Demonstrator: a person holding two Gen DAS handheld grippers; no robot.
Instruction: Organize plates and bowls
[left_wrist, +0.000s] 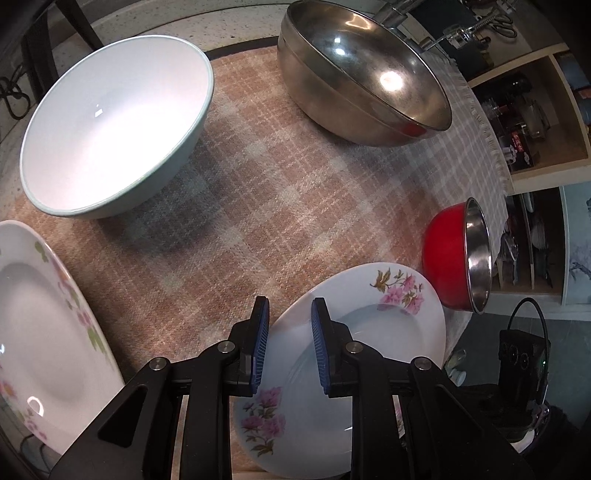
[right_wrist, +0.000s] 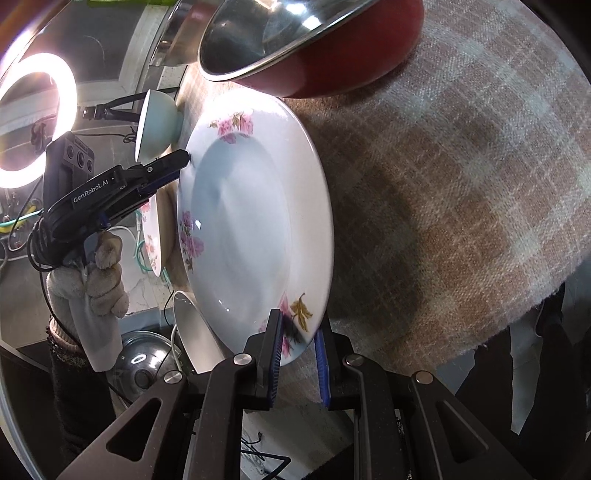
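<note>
A white floral plate (left_wrist: 369, 354) (right_wrist: 255, 229) lies at the near edge of the plaid cloth. My left gripper (left_wrist: 290, 347) straddles its left rim with the jaws slightly apart. My right gripper (right_wrist: 297, 354) has the plate's opposite rim between its blue pads (right_wrist: 275, 362); the jaws look partly open around the rim. The left gripper also shows in the right wrist view (right_wrist: 122, 188), its tip at the plate's edge. A second floral plate (left_wrist: 40, 332) lies at the left. A pale green bowl (left_wrist: 118, 125), a large steel bowl (left_wrist: 365, 74) and a red bowl (left_wrist: 454, 258) stand on the cloth.
The plaid cloth (left_wrist: 258, 206) covers the table. Shelves with kitchen items (left_wrist: 532, 122) stand at the right. A ring light (right_wrist: 37, 114), cables and a steel lid (right_wrist: 142, 365) lie beyond the table edge.
</note>
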